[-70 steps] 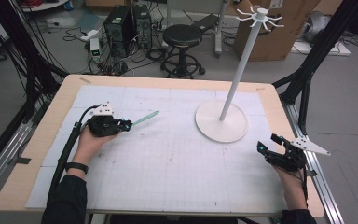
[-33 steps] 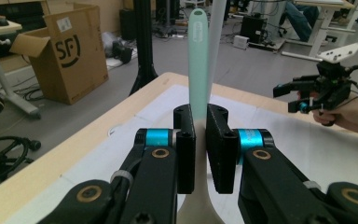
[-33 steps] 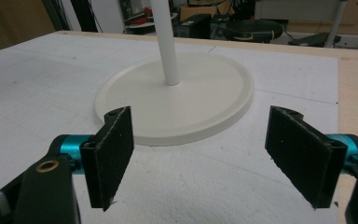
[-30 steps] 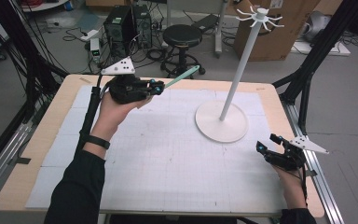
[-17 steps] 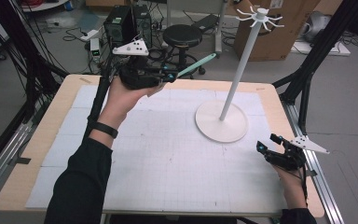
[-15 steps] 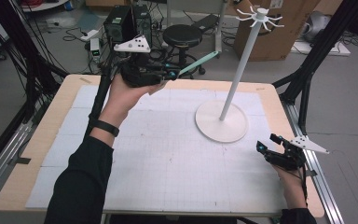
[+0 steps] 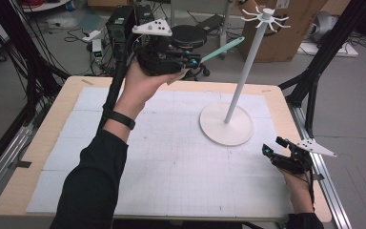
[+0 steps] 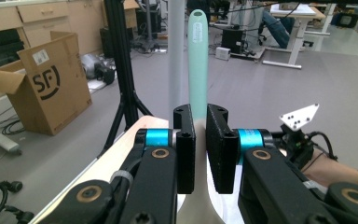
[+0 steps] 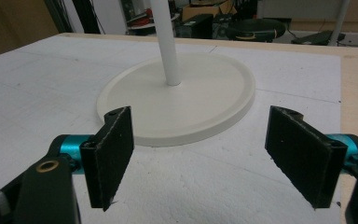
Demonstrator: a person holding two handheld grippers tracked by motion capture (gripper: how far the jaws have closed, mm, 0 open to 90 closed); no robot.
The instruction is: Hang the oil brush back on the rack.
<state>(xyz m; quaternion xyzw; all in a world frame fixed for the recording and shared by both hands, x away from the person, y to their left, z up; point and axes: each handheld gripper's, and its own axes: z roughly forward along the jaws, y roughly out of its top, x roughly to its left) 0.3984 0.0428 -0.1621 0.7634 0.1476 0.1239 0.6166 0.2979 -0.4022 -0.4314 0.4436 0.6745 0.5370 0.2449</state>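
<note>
My left gripper (image 7: 194,60) is raised well above the table's far left, shut on a mint-green flat utensil (image 7: 223,49) whose handle sticks out toward the white stand's pole (image 7: 242,76). In the left gripper view the utensil (image 8: 197,60) rises straight up between the jaws of that gripper (image 8: 200,126), beside the grey pole (image 8: 175,51). The stand has a round base (image 7: 226,124) and hooked arms at its top (image 7: 266,16). My right gripper (image 7: 272,151) rests at the table's right edge, open and holding nothing, facing the base (image 9: 177,98) in the right gripper view (image 9: 205,158).
The table carries a white gridded mat (image 7: 171,152). Black frame posts (image 7: 314,71) stand at the table's right, and a stool (image 7: 190,36) and computer cases (image 7: 124,24) behind it. A cardboard box (image 8: 46,88) sits on the floor.
My left hand has lifted the green utensil off the mat and carried it up and right toward the stand's pole. The right gripper has stayed put.
</note>
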